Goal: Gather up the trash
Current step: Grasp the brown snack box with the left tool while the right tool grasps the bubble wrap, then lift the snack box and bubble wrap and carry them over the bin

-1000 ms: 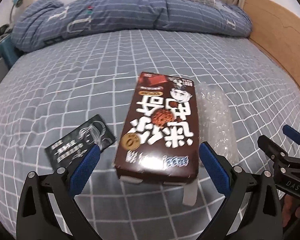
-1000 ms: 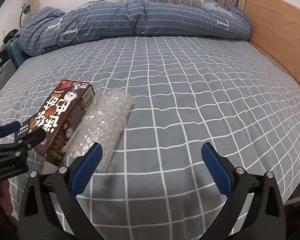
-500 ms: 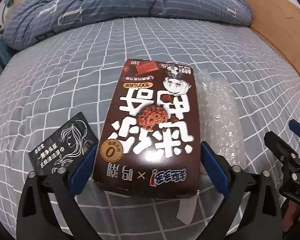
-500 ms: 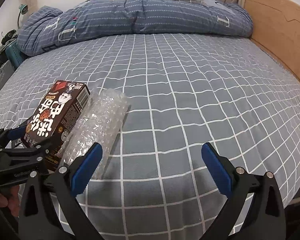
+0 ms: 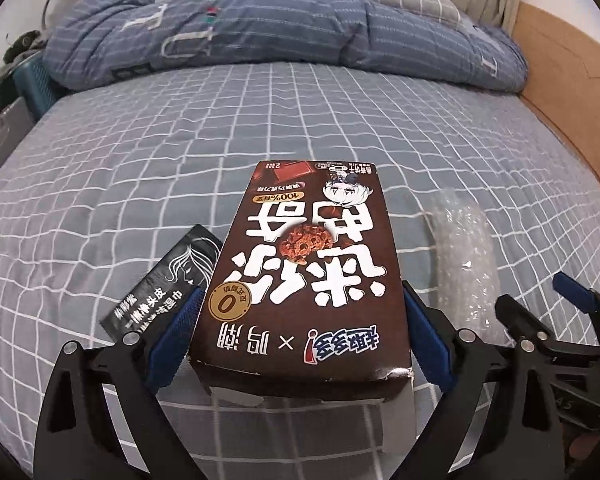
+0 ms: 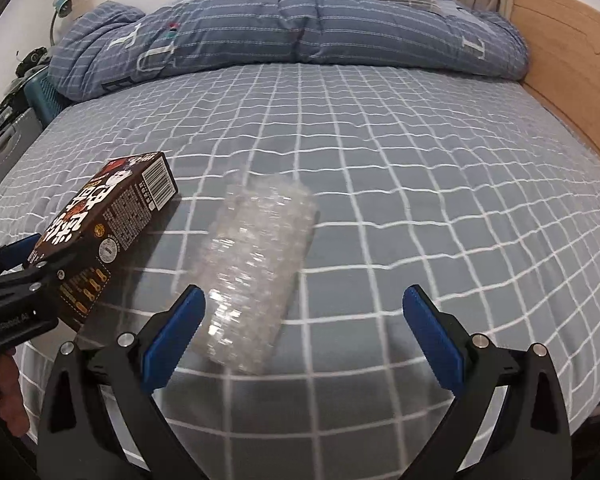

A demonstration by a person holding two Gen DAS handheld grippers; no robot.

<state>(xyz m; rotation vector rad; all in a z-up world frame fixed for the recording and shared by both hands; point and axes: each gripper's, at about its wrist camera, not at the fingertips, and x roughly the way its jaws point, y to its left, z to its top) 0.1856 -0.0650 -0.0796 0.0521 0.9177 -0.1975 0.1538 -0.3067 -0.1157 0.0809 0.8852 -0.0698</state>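
Brown cookie box [image 5: 304,276], dented corner, clamped in left gripper [image 5: 300,332] jaws; right gripper [image 6: 306,324] jaws apart.

Bed [image 6: 420,184]: open sheet right of and beyond the bubble wrap [image 6: 256,276], out to the heaped duvet [image 6: 300,32] at the far end. Wooden bed frame [image 6: 572,80] bounds the right side. Brown box [image 5: 304,280] fills the left gripper's [image 5: 300,332] jaws; black sachet [image 5: 168,280] lies close on its left, wrap near on its right.

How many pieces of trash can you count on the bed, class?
3: the brown snack box between the left tool's fingers, the black sachet left of it, the bubble wrap right of it. More may be hidden.
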